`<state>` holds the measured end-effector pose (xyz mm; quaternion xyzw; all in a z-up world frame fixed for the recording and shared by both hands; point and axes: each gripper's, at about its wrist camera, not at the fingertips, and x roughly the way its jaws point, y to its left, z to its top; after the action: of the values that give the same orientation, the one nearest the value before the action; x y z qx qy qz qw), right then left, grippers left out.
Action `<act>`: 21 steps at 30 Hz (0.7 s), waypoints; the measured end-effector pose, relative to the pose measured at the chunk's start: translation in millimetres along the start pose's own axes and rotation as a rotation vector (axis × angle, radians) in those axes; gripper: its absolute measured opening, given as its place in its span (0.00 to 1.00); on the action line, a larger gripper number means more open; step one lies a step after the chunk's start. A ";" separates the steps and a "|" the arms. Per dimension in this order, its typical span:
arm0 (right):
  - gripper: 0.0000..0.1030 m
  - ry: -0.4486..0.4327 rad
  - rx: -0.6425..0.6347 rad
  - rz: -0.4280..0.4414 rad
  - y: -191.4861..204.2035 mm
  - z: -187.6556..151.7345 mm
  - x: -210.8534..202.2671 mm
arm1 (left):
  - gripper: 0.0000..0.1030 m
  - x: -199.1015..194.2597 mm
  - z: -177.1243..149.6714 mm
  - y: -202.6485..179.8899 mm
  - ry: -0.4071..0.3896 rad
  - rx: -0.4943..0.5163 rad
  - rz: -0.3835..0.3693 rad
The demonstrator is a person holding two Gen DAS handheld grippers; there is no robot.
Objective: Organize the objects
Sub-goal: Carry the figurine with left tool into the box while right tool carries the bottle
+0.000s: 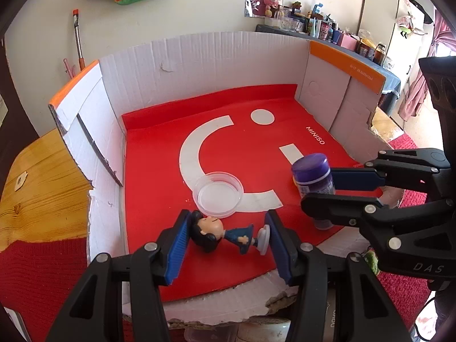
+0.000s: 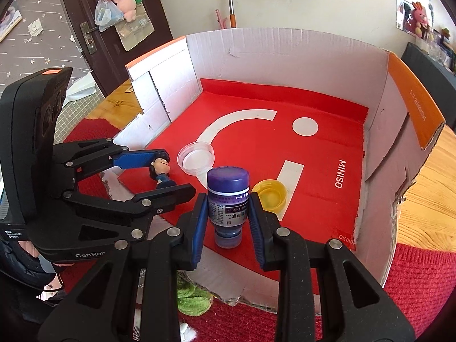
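While both tools reach into the open white cardboard box, each grips something. The left gripper has its jaws clenched on a small toy figurine with dark hair and a blue outfit; one blue pad presses the head and the other presses the round pale base, so the figurine lies sideways between them, low over the red MINISO sheet that lines the box floor. From the right wrist view the same figurine shows between the left tool's fingers at the near left part of the sheet.

The right gripper has its jaws closed on a small purple-capped bottle with a printed label, the blue pads pressing its sides. The bottle stands upright in the grip, near the front edge of the red sheet; whether its bottom touches the sheet cannot be told.

Just beyond the figurine a clear round plastic lid lies flat on the white arc printed on the sheet. A yellow cap lies open side up just right of the bottle. The box rests on a wooden surface partly covered by a red cloth.
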<state>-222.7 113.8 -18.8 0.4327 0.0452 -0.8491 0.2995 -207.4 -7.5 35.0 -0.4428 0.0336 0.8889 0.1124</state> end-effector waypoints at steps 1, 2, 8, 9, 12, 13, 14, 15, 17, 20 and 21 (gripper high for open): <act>0.26 0.003 -0.002 0.000 0.1 1.0 1.7 | 0.53 0.2 0.7 0.9 0.002 -0.002 -0.004; 0.26 0.007 -0.003 0.001 0.1 2.0 3.5 | 0.53 0.1 1.6 1.2 0.004 -0.002 -0.006; 0.26 0.043 0.012 0.012 -3.4 2.7 17.5 | 0.53 0.2 5.9 5.2 0.000 -0.001 0.023; 0.26 0.053 0.014 0.011 -4.8 1.3 20.4 | 0.53 1.5 6.6 7.6 0.004 -0.007 0.022; 0.26 0.056 0.036 0.015 -10.3 -0.4 20.7 | 0.53 7.9 6.6 12.5 0.026 -0.022 0.012; 0.26 0.054 0.038 0.004 -11.7 -0.1 19.7 | 0.53 10.2 6.4 12.9 0.034 -0.024 0.007; 0.26 0.055 0.038 -0.005 -12.9 -0.3 19.2 | 0.53 11.5 6.3 12.3 0.033 -0.023 0.009; 0.26 0.057 0.041 -0.010 -14.6 -0.7 18.7 | 0.53 11.9 6.9 11.1 0.030 -0.018 0.017; 0.26 0.057 0.049 -0.015 -17.1 -1.4 17.6 | 0.53 13.3 9.0 10.9 0.031 -0.023 0.017; 0.26 0.052 0.048 -0.041 -19.0 -0.7 15.7 | 0.53 15.9 13.4 12.7 0.032 -0.042 0.024; 0.26 0.050 0.046 -0.048 -19.6 -0.9 15.1 | 0.53 17.0 14.9 13.1 0.032 -0.046 0.027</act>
<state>-239.5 122.9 -34.4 0.4596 0.0436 -0.8458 0.2675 -231.9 -14.9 30.1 -0.4589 0.0208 0.8837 0.0893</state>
